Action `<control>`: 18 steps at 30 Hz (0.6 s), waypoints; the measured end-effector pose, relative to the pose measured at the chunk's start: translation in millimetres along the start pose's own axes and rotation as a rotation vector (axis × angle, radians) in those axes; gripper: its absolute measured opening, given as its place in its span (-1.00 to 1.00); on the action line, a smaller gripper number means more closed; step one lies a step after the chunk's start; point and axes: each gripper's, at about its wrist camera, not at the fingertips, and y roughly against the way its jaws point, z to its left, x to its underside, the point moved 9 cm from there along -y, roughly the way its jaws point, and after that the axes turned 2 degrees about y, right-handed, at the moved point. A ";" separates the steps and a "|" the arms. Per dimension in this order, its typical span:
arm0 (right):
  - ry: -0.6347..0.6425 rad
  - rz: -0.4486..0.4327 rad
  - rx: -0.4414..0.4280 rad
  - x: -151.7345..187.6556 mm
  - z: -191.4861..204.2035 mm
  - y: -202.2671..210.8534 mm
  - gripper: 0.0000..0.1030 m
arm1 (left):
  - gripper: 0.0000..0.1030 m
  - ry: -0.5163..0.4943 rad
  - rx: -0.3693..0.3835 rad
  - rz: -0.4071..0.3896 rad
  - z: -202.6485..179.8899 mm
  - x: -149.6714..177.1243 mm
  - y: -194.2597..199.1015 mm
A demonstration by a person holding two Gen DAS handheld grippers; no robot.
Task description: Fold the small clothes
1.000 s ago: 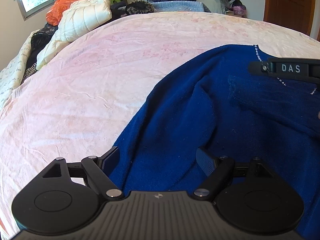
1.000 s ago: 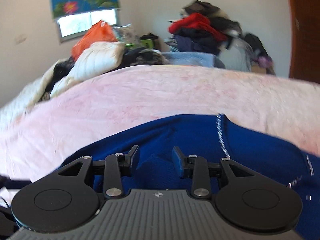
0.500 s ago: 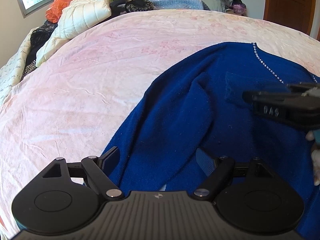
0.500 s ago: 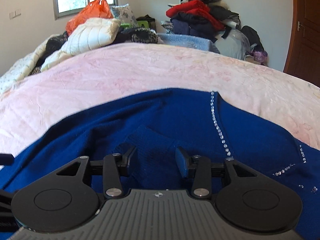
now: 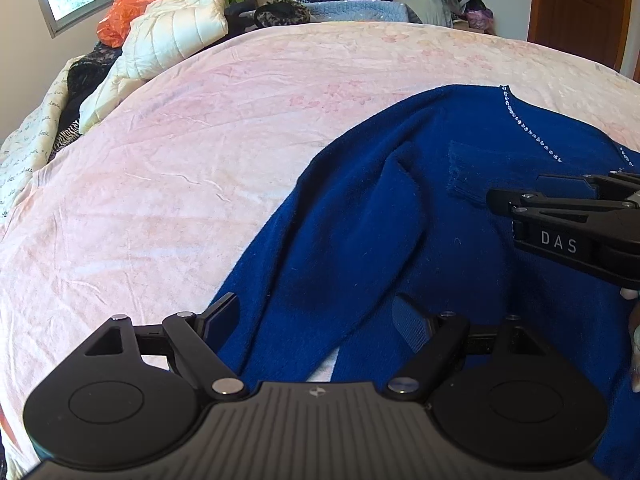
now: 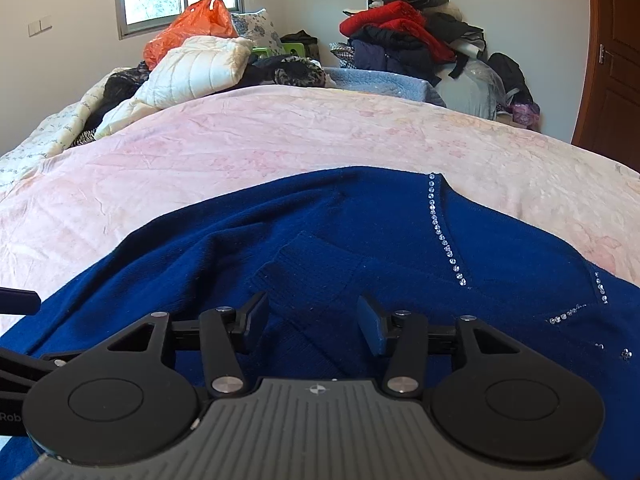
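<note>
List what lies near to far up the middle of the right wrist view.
Right gripper, fingers opening over dark blue knit sweater → pale pink bedspread → light blue fleece blanket → red and dark clothes pile.

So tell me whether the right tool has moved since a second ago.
Yes. In the left wrist view the right tool sits lower, now below the rhinestone line on the blue sweater.

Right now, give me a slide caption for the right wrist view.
Right claw opening above a blue sweater spread on a pink bedspread, nothing between its fingers.
</note>
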 end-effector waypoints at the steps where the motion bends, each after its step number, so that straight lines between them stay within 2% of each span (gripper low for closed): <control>1: 0.000 0.000 -0.004 0.6 1.8 2.0 0.09 | 0.62 -0.002 -0.008 -0.004 4.4 1.2 3.6; 3: 0.004 0.001 -0.023 1.7 8.3 7.8 0.11 | 0.62 0.004 -0.033 -0.025 22.1 5.1 14.2; 6: 0.052 -0.005 -0.078 2.7 27.7 18.9 0.16 | 0.62 0.051 -0.103 -0.047 70.6 15.3 29.0; 9: 0.127 -0.019 -0.146 2.6 58.1 30.9 0.16 | 0.62 0.112 -0.191 -0.034 123.7 32.9 36.6; 12: 0.191 -0.020 -0.209 4.5 91.0 39.5 0.21 | 0.62 0.125 -0.254 -0.002 159.7 56.3 39.8; 16: 0.292 -0.018 -0.258 11.2 133.8 48.2 0.25 | 0.62 0.115 -0.234 0.044 178.2 86.4 44.1; 18: 0.358 -0.003 -0.284 19.9 156.0 51.7 0.25 | 0.62 0.097 -0.228 0.039 183.2 96.4 48.3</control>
